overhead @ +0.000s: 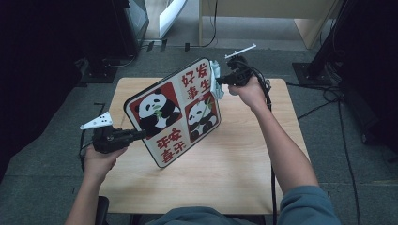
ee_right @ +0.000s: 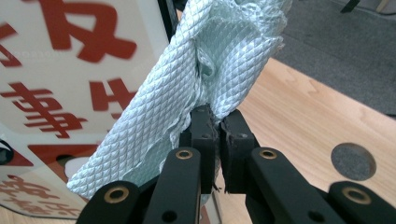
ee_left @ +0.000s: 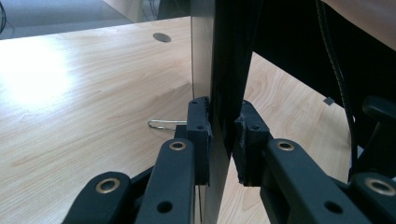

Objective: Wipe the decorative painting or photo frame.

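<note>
Your left gripper [overhead: 136,135] clamps the lower left edge of the square white board printed with two pandas and red characters [overhead: 176,110], holding it tilted above the light wooden table [overhead: 244,159]. The board hangs over the table's left half, its top corner leaning toward the far edge.

Your right gripper [overhead: 220,80] sits at the board's upper right edge, jaws pinched tight on a pale mint cloth with a diamond weave [overhead: 217,77]. The cloth lies against the board's printed face near that edge.

Left gripper view: the board [ee_left: 219,60] shows edge-on, a dark slab standing upright between the two black jaws [ee_left: 223,140], both pads pressed on it. A thin bent wire [ee_left: 163,123] lies on the table [ee_left: 84,93] just beside the board's pale side. This view gives none of the print.

Right gripper view: the cloth [ee_right: 205,74] bunches up from the closed jaws [ee_right: 219,135], draped against the board [ee_right: 70,70], whose red characters read large and blurred. A round grey hole [ee_right: 353,161] in the table [ee_right: 299,121] sits to the right of the jaws.

The high view alone shows both of your hands, the whole board and the table's outline at once.
</note>
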### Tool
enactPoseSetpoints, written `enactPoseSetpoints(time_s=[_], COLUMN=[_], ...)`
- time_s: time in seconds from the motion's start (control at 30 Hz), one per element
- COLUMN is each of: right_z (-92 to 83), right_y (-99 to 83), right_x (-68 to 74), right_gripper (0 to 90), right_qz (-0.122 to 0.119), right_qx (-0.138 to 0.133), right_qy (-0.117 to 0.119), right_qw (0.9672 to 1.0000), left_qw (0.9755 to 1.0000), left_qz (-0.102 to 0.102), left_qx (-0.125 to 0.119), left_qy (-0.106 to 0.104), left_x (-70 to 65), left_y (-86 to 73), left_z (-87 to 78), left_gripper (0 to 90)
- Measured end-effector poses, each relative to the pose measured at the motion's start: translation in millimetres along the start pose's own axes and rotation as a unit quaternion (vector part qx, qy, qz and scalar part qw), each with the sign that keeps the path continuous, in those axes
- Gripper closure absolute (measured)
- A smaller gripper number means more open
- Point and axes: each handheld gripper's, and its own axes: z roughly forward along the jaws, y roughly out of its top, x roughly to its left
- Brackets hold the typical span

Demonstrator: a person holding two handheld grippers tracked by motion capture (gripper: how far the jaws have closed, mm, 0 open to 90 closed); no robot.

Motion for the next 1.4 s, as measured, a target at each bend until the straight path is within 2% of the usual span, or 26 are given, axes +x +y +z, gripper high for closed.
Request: enactPoseSetpoints(time_s=[0.13,0.23,0.5,0.6,0.8,1.07,1.17,1.23,1.3,1.4], right_z=[1.1,2.4,8.6,9.3,15.6,17.7,19.9,21.9,23.2,24.9], right_y=[-1.6,-5.3,-14.9,-18.6,-27.0,-30.3,-36.7,-40.7,-45.6,-52.2], right_x=[-0.6,-1.8,-6.0,-6.2,-12.4,-10.9,-11.4,-12.8,-13.9,-14.0], right_gripper=[85.8,85.8,85.8,85.8,85.7,85.8,85.7,85.8,85.8,85.7], right_qz=[0.002,0.004,0.014,0.011,0.022,0.018,0.017,0.022,0.022,0.022], right_qx=[0.003,-0.004,0.003,-0.005,0.002,-0.002,-0.015,-0.01,-0.017,-0.014], right_qy=[0.0,0.004,0.009,0.009,0.022,0.014,0.014,0.017,0.019,0.013], right_qw=[1.0,1.0,0.9998,0.9999,0.9995,0.9997,0.9996,0.9996,0.9994,0.9996], left_qw=[1.0,1.0,1.0,1.0,1.0,1.0,1.0,1.0,1.0,1.0], left_qz=[0.0,0.0,0.001,0.0,0.0,-0.001,-0.002,-0.002,-0.001,-0.002], left_qx=[0.0,0.0,0.0,0.001,0.0,-0.001,-0.002,-0.001,-0.001,-0.003], left_qy=[0.0,0.0,0.0,0.0,0.0,0.003,0.005,0.005,0.005,0.005], left_x=[0.1,0.2,-0.1,-0.1,-0.2,-2.4,-3.1,-3.2,-2.6,-2.4], left_y=[0.0,0.0,0.0,0.1,0.0,-1.0,-1.3,-1.1,-0.6,-1.1], left_z=[0.0,0.0,0.0,0.0,0.1,-0.1,-0.1,-0.1,0.1,0.0], left_gripper=[79.1,79.1,79.1,79.1,79.1,79.1,79.1,79.1,79.1,79.1])
